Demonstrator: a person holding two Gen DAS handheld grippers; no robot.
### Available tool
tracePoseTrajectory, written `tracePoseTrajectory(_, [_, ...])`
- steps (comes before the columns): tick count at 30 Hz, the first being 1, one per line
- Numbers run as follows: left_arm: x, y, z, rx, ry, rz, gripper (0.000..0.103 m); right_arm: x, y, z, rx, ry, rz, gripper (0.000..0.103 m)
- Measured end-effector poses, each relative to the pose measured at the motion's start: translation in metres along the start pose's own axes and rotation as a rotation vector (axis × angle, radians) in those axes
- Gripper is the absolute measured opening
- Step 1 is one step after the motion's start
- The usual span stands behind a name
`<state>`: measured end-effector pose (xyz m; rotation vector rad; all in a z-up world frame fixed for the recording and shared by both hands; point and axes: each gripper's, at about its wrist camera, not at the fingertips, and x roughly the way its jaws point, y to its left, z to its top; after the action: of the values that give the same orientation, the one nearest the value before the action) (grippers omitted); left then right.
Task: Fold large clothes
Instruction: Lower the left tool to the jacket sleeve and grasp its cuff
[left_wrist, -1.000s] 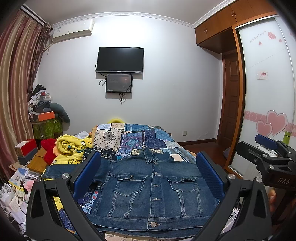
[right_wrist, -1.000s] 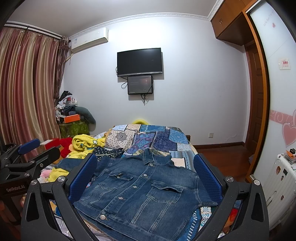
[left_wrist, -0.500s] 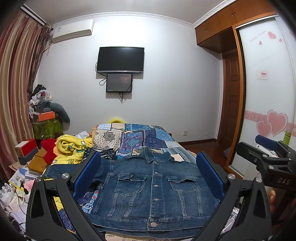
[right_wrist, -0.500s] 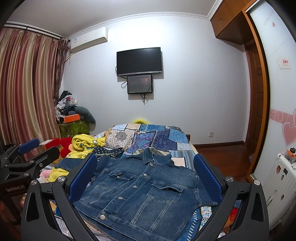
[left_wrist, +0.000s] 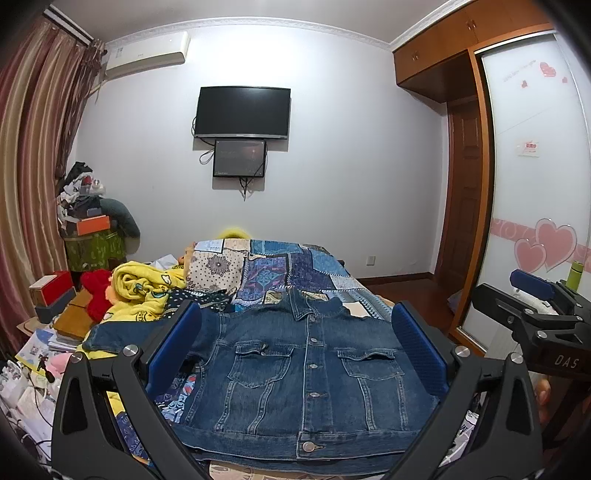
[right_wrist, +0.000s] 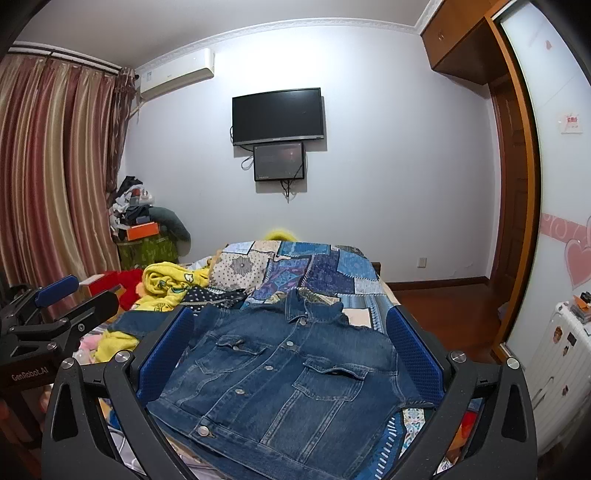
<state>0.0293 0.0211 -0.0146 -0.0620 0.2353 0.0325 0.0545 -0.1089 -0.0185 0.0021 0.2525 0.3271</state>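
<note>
A blue denim jacket (left_wrist: 306, 373) lies flat and buttoned, front up, on the near end of the bed, collar pointing away; it also shows in the right wrist view (right_wrist: 288, 380). One sleeve (left_wrist: 122, 334) stretches out to the left. My left gripper (left_wrist: 295, 354) is open and empty, held above the near part of the jacket, its blue pads wide apart. My right gripper (right_wrist: 291, 354) is also open and empty above the jacket. The right gripper's body (left_wrist: 535, 325) shows at the right of the left wrist view, and the left gripper's body (right_wrist: 48, 325) at the left of the right wrist view.
A patchwork quilt (left_wrist: 280, 266) covers the bed. A yellow blanket (left_wrist: 144, 291) and a red plush (left_wrist: 98, 291) lie at the bed's left. Boxes and books (left_wrist: 51, 295) crowd the left side. A wardrobe (left_wrist: 532, 192) stands on the right, a TV (left_wrist: 242, 112) on the far wall.
</note>
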Motion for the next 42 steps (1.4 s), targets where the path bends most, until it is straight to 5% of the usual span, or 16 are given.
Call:
tracePoseTrajectory(10, [0.033,0.021,-0.002,-0.024,0.044,0.040,0.103,0.029,0.003,0.001,-0.008,0.067,0.009,0.103])
tracePoseTrajectory(21, [0.114,0.084,-0.018,-0.129,0.198,0.127,0.103,0.101,0.008,-0.006,-0.017,0.223,0.026,0.103])
tracePoseTrajectory(32, [0.210,0.196,-0.058,-0.214,0.386,0.307,0.103,0.205,0.007,-0.040,-0.005,0.465,0.019,0.103])
tracePoseTrajectory(42, [0.279,0.308,-0.122,-0.310,0.553,0.345,0.103,0.265,-0.016,-0.066,0.082,0.630,-0.085,0.103])
